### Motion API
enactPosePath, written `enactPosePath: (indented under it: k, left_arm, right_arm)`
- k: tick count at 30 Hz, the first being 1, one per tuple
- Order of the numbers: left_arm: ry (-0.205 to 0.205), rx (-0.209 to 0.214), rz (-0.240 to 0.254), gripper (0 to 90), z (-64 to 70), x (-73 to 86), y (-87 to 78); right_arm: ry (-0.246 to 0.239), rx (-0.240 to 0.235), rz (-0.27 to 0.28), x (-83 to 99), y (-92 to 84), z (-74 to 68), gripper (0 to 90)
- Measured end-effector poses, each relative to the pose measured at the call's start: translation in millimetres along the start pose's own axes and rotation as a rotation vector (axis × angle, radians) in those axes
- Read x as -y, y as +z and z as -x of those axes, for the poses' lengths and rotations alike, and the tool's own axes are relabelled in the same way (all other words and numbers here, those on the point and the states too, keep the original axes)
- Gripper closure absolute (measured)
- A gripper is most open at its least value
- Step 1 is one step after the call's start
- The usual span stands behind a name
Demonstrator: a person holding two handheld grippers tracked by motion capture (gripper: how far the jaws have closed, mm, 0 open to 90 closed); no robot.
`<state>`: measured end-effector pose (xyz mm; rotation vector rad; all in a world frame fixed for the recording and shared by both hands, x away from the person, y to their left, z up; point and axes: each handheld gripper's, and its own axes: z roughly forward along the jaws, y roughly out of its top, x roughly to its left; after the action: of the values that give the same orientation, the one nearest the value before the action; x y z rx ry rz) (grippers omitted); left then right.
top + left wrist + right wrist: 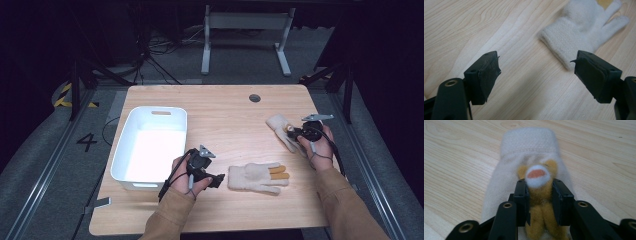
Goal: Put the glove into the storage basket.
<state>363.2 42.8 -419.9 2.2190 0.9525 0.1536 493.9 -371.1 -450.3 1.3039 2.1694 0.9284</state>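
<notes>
Landmark = white rectangular plastic bin [150, 150] w/ handle slot, sitting on left part of the light wooden table [225, 107].

Nearest the person: left gripper [218, 180], just off the bin's near right corner, held low over the tabletop & aimed away from the bin toward the first glove. Jaws spread wide, nothing between them; in the left gripper view the pads [489, 75] stand well apart w/ bare wood between, and the glove's cuff lies just beyond the far pad, not touching.

Next out: cream knitted glove w/ two mustard-yellow fingers [257, 177], flat on the table to the right of the bin, approx level w/ its near edge. Cuff points back toward the bin, fingers point away from it. Same glove shows in the left gripper view [584, 27].

Farther & well right of the bin, about level w/ its middle: right gripper [295, 133], held in the person's right hand [320, 145]. Jaws pinching a raised mustard-yellow plush bit w/ white-and-orange tip [537, 182] on the second cream knitted glove [281, 127], pads pressed on both sides of it. That glove lies flat on the wood, cuff [529, 141] on the far side from the gripper.

Beyond the bin, near the table's far edge: small dark round cable hole [255, 98].
</notes>
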Motion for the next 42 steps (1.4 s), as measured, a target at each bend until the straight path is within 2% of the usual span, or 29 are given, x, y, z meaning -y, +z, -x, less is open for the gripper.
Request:
enactPosePath:
  k: [7, 14, 21, 26, 31, 33, 42]
  left_arm:
    - [-0.005, 0.002, 0.007, 21.0, -1.6, -0.9, -0.1]
    - [0.003, 0.005, 0.008, 21.0, -0.2, -2.8, 0.7]
    - [0.015, 0.017, 0.003, 21.0, 0.9, -7.2, 3.9]
    - [0.021, 0.028, 0.006, 21.0, 1.9, -11.1, 6.4]
    - [0.032, 0.045, 0.007, 21.0, 2.9, -13.9, 7.1]
    - [0.033, 0.047, 0.011, 21.0, 3.1, -14.8, 7.3]
    - [0.062, 0.071, 0.009, 20.5, 3.3, -19.5, 7.0]
  right_arm:
    - [-0.017, -0.015, 0.047, -7.0, -14.3, -4.2, 70.3]
    - [-0.027, -0.024, 0.092, -14.0, -35.7, -6.8, 70.5]
    - [-0.018, -0.073, 0.136, -15.8, -58.0, -6.2, 70.9]
    - [-0.038, -0.097, 0.157, -17.2, -73.2, -8.2, 71.0]
    - [-0.075, -0.176, 0.185, -17.4, -86.9, -12.7, 71.0]
    - [-0.103, -0.197, 0.184, -17.8, -91.3, -15.9, 71.0]
    - [-0.174, -0.288, 0.185, -20.6, -107.7, -29.4, 70.9]
